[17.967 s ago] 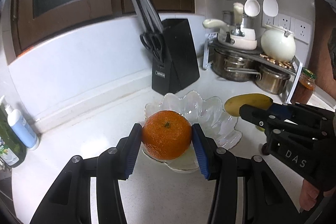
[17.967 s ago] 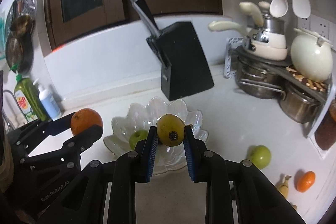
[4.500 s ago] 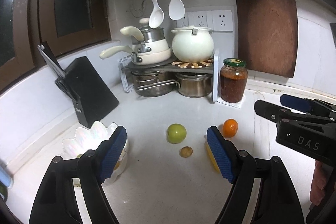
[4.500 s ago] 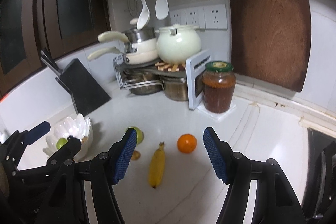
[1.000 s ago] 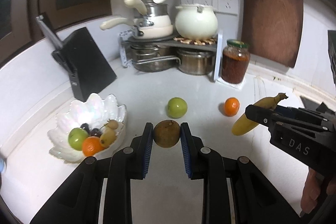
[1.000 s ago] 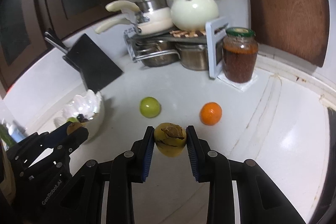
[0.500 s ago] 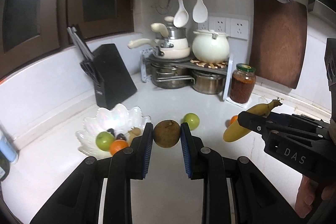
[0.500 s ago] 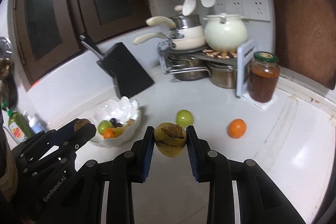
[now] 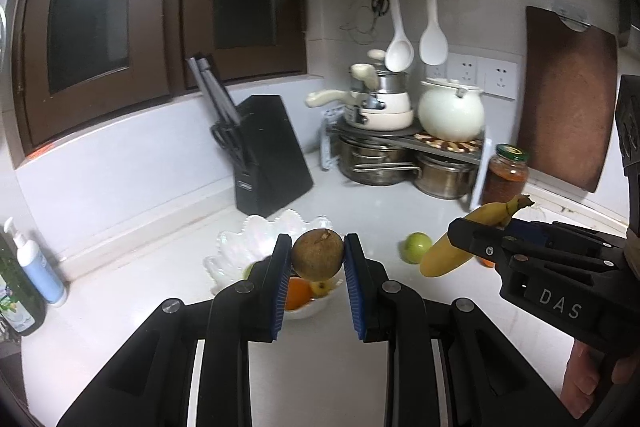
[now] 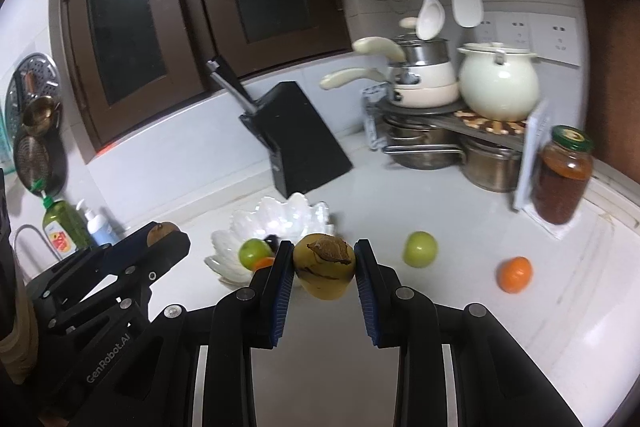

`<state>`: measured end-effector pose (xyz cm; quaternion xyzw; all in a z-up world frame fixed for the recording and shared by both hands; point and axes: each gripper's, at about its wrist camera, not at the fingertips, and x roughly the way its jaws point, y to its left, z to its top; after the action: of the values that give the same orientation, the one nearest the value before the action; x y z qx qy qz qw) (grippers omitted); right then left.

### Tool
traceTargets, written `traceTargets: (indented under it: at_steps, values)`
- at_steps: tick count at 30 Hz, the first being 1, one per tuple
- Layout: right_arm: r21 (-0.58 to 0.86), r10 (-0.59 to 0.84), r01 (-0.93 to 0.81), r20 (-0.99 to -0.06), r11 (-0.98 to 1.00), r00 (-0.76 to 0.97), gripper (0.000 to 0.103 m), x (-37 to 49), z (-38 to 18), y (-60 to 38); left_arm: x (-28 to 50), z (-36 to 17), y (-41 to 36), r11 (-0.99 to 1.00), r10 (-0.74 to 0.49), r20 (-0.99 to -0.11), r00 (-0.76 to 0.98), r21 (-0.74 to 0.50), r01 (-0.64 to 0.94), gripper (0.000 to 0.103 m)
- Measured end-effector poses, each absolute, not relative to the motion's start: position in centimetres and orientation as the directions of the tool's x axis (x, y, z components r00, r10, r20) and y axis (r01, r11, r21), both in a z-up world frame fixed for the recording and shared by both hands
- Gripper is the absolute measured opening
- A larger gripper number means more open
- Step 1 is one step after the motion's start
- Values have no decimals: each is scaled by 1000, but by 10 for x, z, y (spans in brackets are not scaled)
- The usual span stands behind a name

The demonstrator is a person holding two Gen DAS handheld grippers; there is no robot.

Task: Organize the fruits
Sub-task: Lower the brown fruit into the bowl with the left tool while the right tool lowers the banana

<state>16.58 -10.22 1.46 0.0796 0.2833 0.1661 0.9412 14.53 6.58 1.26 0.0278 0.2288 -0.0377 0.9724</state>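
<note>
Brown fruit (image 9: 317, 253) — between left claw (image 9: 317, 259) pads

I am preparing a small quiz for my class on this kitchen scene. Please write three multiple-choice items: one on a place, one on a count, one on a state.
1. Where is the loose green apple?
A. in the bowl
B. on the counter, right of the bowl
C. on the pot rack

2. How many white spoons hang on the wall?
A. one
B. two
C. four

3. What does the left gripper do?
A. holds a brown round fruit
B. is open and empty
C. holds a jar

Key: 1 B, it lies on the counter apart from the white bowl. 2 B, two spoons hang side by side. 3 A, both pads press the brown fruit.
</note>
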Motion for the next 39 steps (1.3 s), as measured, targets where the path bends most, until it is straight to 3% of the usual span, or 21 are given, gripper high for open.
traceTargets:
  at_steps: [16,39]
  values:
    - [255,439,-359,-567,898,697,32,220,-8,-46,182,-9,119,999,6,-496,868,31,11,26]
    - [79,335,-417,-737,905,588,32,309,-51,-7,257,-72,131,997,-64,-636,769,-14,71,26]
